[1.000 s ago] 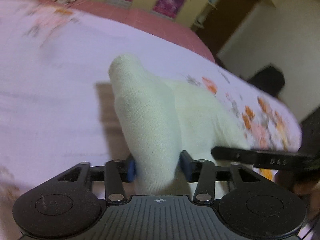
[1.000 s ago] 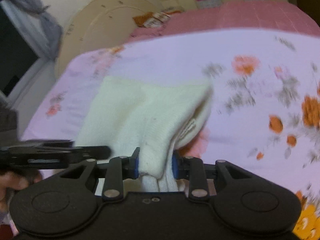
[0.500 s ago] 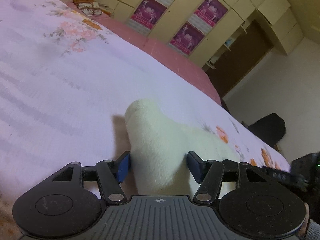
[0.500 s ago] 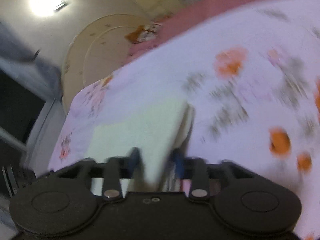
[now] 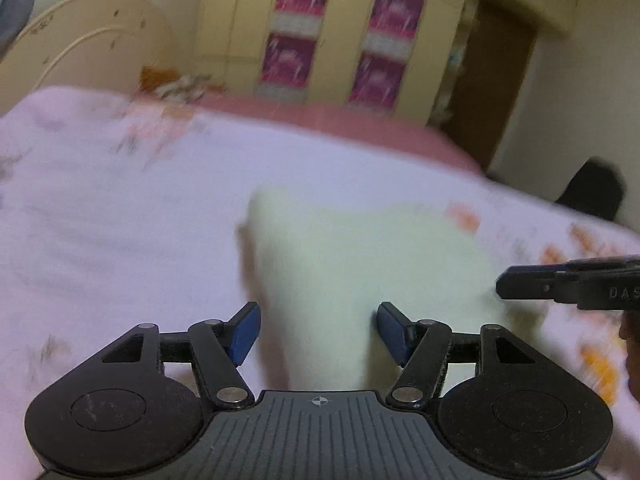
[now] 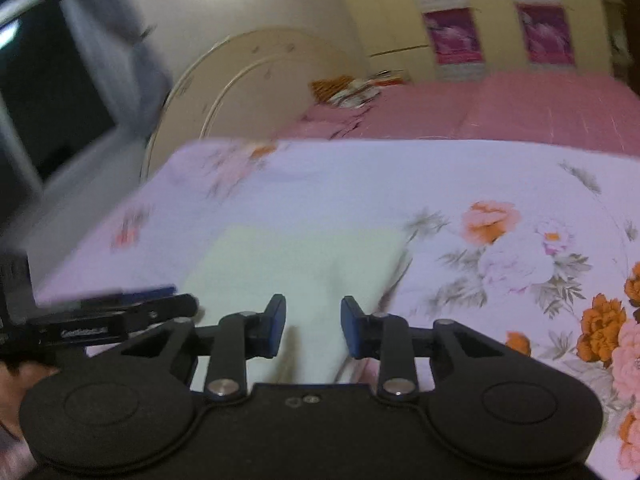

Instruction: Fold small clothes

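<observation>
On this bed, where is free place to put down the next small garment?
Free: the lilac floral sheet right of the cream garment, and the stretch behind it up to the pink cover. Crowded: the near edge, where the left gripper and the right gripper straddle the garment.

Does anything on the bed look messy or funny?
Nothing really stands out. The pale cream garment lies fairly flat on the flowered sheet. Only a small jumble of orange patterned things sits untidily by the headboard, too blurred to name.

Floral bedsheet (image 6: 460, 184) under seemingly folded garment (image 6: 304, 264)
</observation>
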`<action>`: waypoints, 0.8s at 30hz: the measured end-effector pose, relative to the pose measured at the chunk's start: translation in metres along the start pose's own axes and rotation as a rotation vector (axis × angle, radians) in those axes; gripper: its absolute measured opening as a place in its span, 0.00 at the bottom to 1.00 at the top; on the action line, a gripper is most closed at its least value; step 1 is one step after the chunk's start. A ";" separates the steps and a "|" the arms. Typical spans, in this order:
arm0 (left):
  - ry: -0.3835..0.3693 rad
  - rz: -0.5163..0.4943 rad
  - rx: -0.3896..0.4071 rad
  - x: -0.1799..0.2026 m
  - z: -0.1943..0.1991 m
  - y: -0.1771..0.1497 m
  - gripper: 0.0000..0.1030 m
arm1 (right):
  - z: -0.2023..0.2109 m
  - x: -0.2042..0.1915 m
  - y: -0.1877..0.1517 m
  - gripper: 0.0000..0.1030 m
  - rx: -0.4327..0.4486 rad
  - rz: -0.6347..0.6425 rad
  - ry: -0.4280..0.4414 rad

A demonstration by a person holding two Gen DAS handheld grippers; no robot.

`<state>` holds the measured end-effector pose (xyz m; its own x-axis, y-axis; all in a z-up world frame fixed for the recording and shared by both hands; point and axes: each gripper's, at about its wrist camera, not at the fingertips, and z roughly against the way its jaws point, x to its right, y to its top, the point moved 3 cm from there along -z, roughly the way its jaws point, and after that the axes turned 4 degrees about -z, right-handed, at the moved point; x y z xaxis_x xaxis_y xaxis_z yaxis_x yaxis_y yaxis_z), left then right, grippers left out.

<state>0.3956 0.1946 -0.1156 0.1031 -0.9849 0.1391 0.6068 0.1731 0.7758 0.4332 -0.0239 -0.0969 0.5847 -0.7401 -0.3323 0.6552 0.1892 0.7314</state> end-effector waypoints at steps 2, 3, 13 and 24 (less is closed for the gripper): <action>0.018 0.077 -0.010 -0.007 0.002 -0.006 0.78 | -0.016 -0.003 -0.013 0.29 -0.086 0.062 -0.116; 0.026 0.105 -0.013 -0.010 0.004 -0.006 0.78 | -0.017 0.002 -0.017 0.36 -0.088 0.041 -0.143; 0.048 0.130 0.001 0.006 0.086 -0.031 1.00 | 0.058 -0.029 -0.030 0.73 -0.064 -0.029 -0.177; 0.021 -0.027 0.033 0.053 0.205 -0.054 1.00 | 0.150 -0.085 -0.078 0.99 -0.003 -0.103 -0.243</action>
<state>0.2065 0.1338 -0.0234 0.1033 -0.9891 0.1049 0.5837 0.1457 0.7988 0.2606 -0.0721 -0.0363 0.3833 -0.8886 -0.2518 0.7070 0.1069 0.6991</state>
